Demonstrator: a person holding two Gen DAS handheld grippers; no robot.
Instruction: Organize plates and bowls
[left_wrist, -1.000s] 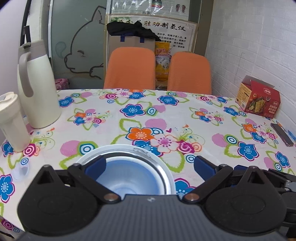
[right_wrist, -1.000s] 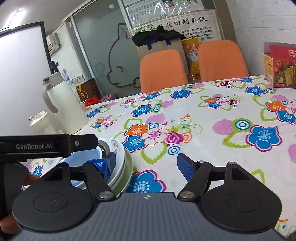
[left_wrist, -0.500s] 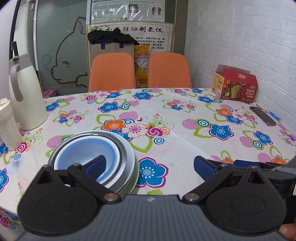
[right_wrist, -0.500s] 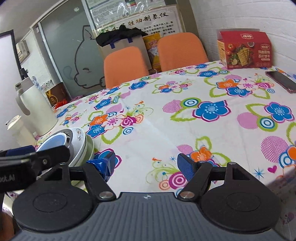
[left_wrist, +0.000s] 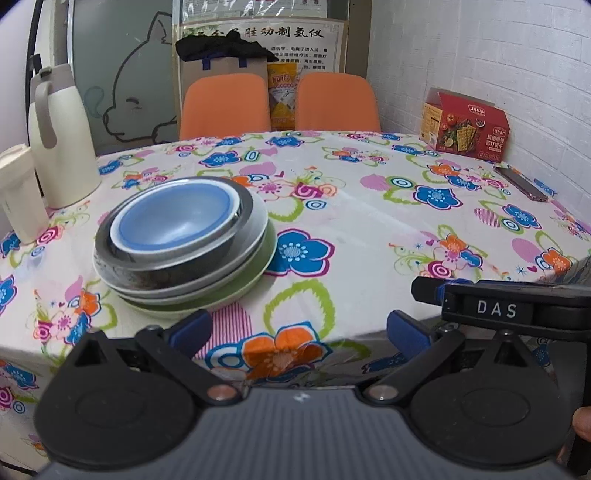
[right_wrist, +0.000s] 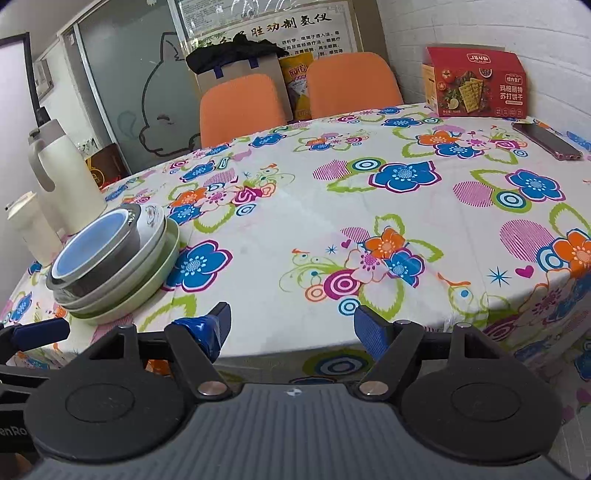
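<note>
A round tabletop (left_wrist: 369, 229) in a bright flowered cloth fills both views. On its near left side sits the stack: a pale green plate (left_wrist: 255, 275) at the bottom, a white plate (left_wrist: 258, 221) on that, a steel bowl (left_wrist: 155, 266) next, and nested inside it the blue bowl (left_wrist: 177, 218), which looks empty. In the right wrist view the same stack leans into frame at the left, green plate (right_wrist: 147, 288) under white plate (right_wrist: 155, 229), steel bowl (right_wrist: 99, 269), blue bowl (right_wrist: 88, 245) on top.

Beyond the stack, at the far left, stands a cream thermos jug (left_wrist: 61, 147), and nearer, a smaller cream cup with a lid (left_wrist: 18, 195). Two orange chairs (left_wrist: 225, 107) wait behind the far edge, with a cardboard box and dark cloth (left_wrist: 225, 55) behind them. Far right by the brick wall there's a red cracker box (left_wrist: 467, 127), and nearer than it a phone (left_wrist: 521, 182) lying flat.

The left tool (left_wrist: 297, 330) hangs off the near edge, its blue pads wide apart, gripping nothing, the stack just beyond its left pad. The right tool (right_wrist: 291, 328) is likewise spread and empty over the near edge, right of the stack; its body shows at the right of the left view. Nothing lies between either tool and the stack.
</note>
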